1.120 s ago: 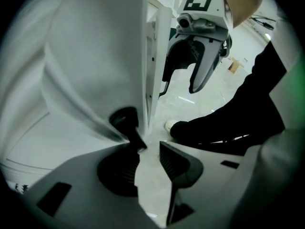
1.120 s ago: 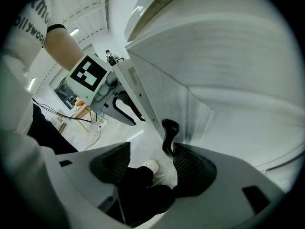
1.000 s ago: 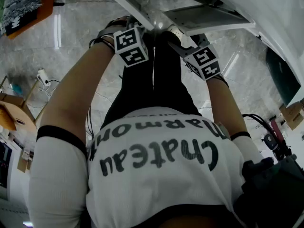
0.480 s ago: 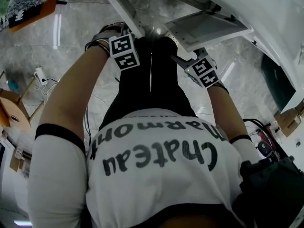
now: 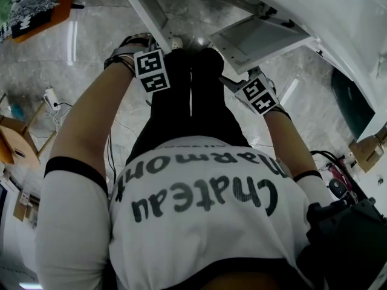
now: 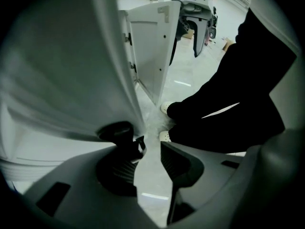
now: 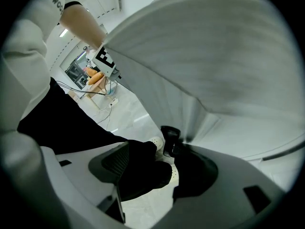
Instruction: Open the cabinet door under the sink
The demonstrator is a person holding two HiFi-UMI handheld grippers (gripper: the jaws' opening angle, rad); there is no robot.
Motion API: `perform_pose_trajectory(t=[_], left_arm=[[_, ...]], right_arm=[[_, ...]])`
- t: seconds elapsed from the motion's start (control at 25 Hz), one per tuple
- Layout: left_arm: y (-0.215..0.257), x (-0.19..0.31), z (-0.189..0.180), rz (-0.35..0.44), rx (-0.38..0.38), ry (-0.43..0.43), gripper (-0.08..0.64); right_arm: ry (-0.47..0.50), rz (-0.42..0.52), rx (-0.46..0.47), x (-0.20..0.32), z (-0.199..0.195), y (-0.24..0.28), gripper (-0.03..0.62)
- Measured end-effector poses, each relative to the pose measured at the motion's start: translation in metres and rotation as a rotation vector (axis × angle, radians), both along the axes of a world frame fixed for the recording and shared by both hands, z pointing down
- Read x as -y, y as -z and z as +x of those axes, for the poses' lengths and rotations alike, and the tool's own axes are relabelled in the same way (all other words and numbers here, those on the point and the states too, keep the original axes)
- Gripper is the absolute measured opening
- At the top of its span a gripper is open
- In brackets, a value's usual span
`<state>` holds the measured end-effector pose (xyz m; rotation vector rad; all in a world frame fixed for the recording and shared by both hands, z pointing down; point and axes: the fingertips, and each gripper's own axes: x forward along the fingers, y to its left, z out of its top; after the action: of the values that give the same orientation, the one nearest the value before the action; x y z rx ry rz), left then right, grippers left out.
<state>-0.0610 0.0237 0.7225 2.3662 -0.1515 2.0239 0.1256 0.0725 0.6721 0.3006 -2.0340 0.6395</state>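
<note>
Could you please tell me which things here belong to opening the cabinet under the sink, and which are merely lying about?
Belonging to the job:
left cabinet door; left knob; right cabinet door; right knob; left tool and right tool, both open.

Lying about:
power strip on the floor; cardboard box; orange-edged board.

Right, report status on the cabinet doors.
Left gripper open beside left knob. Right gripper open beside right knob. Left door, right door both swung out. Legs stand between them.
</note>
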Motion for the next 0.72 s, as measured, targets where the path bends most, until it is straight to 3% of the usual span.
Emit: perform_pose_trajectory(t=[0.56, 0.72], left_arm=[[0.001, -0.016, -0.038, 0.017, 0.004, -0.049, 0.127], [0.001, -0.018, -0.049, 0.052, 0.021, -0.110, 0.127]], right_arm=[[0.072, -0.023, -0.070, -0.025, 0.027, -0.004, 0.296], [0.110, -0.029, -0.089, -0.032, 0.037, -0.005, 0.296]])
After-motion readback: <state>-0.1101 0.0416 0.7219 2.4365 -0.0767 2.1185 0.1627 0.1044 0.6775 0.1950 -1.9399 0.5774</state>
